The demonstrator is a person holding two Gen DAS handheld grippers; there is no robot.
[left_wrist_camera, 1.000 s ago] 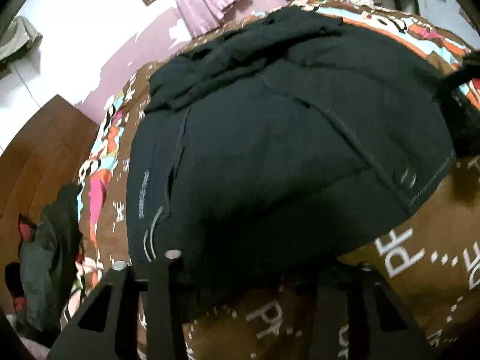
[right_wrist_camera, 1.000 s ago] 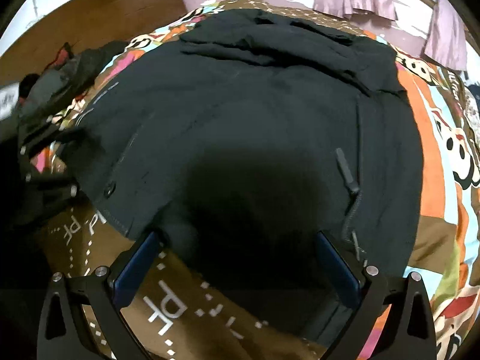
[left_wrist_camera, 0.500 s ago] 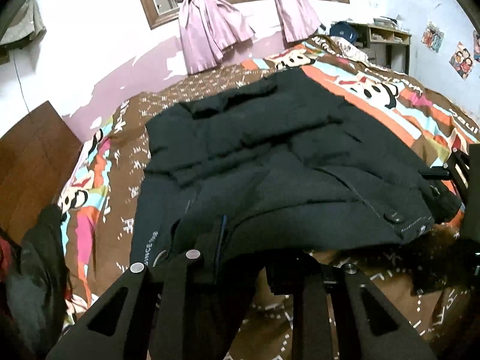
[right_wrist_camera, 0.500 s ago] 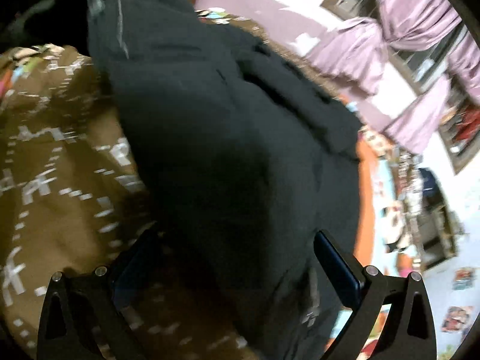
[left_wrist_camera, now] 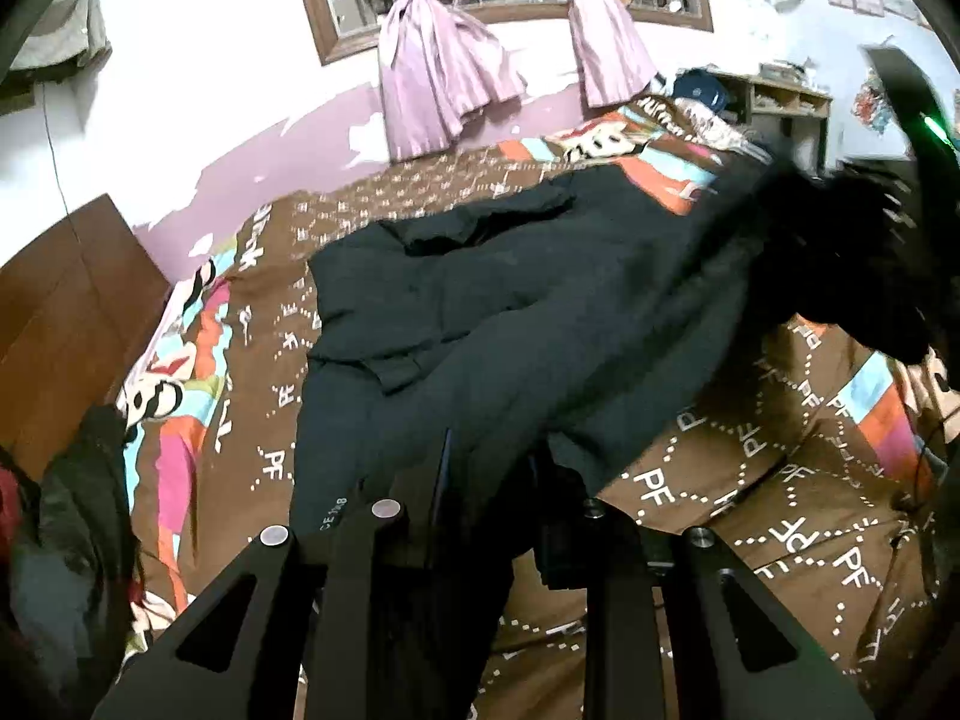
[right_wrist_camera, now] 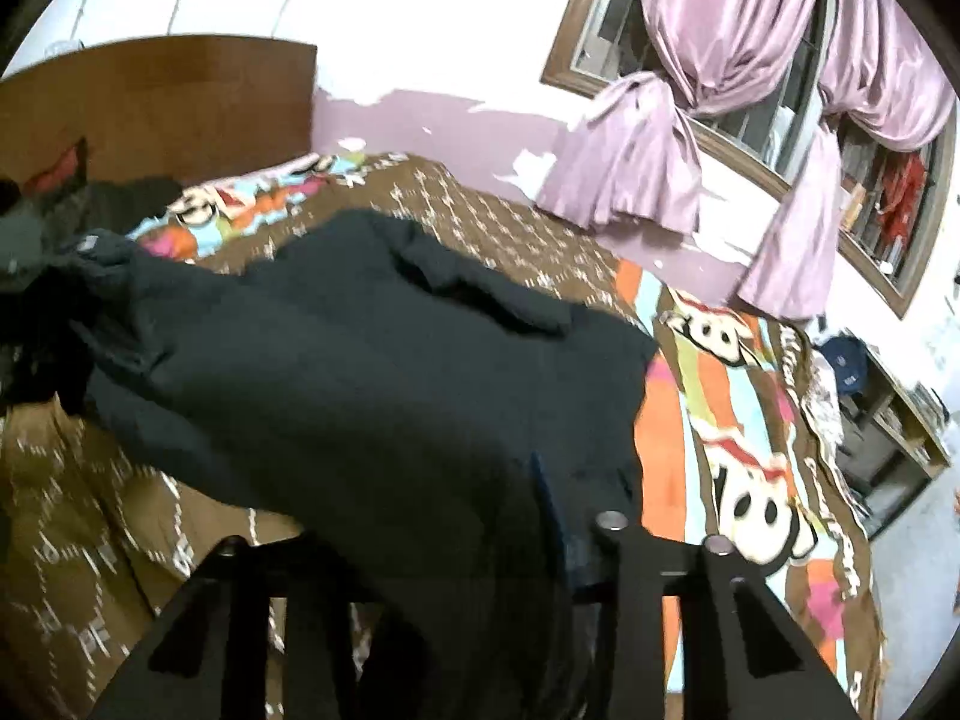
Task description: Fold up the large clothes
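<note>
the large dark, padded fabric jacket (left_wrist_camera: 540, 324) lay spread across the bed's brown quilt printed with white letters and bright cartoon panels (left_wrist_camera: 750, 480), its far part flat on the cover and its near hem raised off it toward both cameras. the left gripper (left_wrist_camera: 486, 480) was narrowed onto the near hem, dark cloth bunched between its black fingers (left_wrist_camera: 414, 516) and hanging below them. the right gripper (right_wrist_camera: 456, 516) had just been closing, and the jacket's near edge sat pinched between its fingers (right_wrist_camera: 606, 546), the cloth draping down between them; that view was blurred. in the left view the jacket's right side rose in a dark fold toward the right edge. behind the bed, mauve curtains (left_wrist_camera: 444, 90) hung knotted at a wood-framed barred window (right_wrist_camera: 750, 138). a brown wooden headboard (right_wrist_camera: 156, 102) stood at the far left, with a heap of dark clothes (left_wrist_camera: 66, 528) beside the quilt's left edge.
</note>
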